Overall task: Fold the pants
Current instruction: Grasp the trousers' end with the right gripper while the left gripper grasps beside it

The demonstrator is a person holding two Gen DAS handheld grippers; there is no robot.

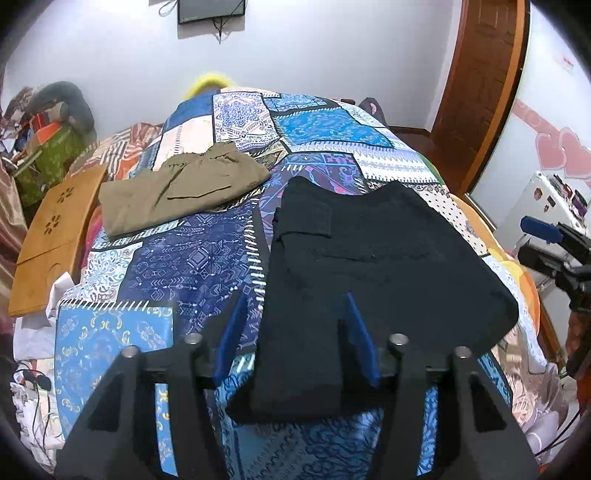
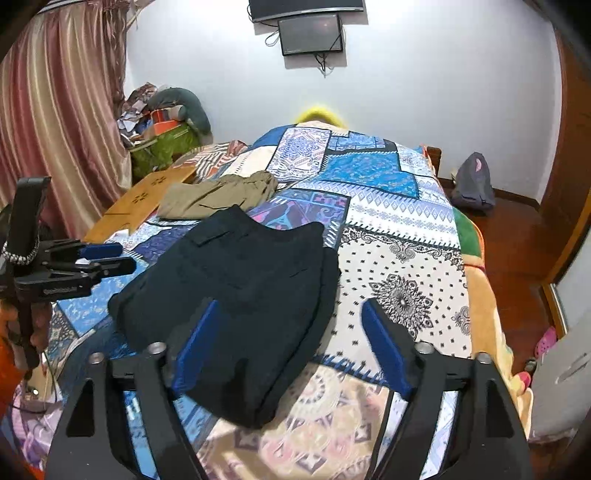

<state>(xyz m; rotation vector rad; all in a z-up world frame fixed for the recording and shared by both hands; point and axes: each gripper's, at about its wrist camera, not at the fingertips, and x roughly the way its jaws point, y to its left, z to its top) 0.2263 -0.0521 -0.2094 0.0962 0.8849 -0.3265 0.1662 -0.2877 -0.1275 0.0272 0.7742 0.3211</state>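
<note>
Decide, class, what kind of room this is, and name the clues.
Most likely a bedroom: a bed under a blue patchwork bedspread, pink satin curtains at one side, and a small dark wall-mounted screen above it.

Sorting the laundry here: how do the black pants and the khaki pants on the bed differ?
The black pants are dark and lie near the grippers; the khaki pants are tan and lie farther up the bed, beside a wooden board. The black pants look larger, though nearness may exaggerate that. The black pants show a flapped pocket, the khaki pants a gathered waistband. Both lie folded flat on the patchwork bedspread.
</note>
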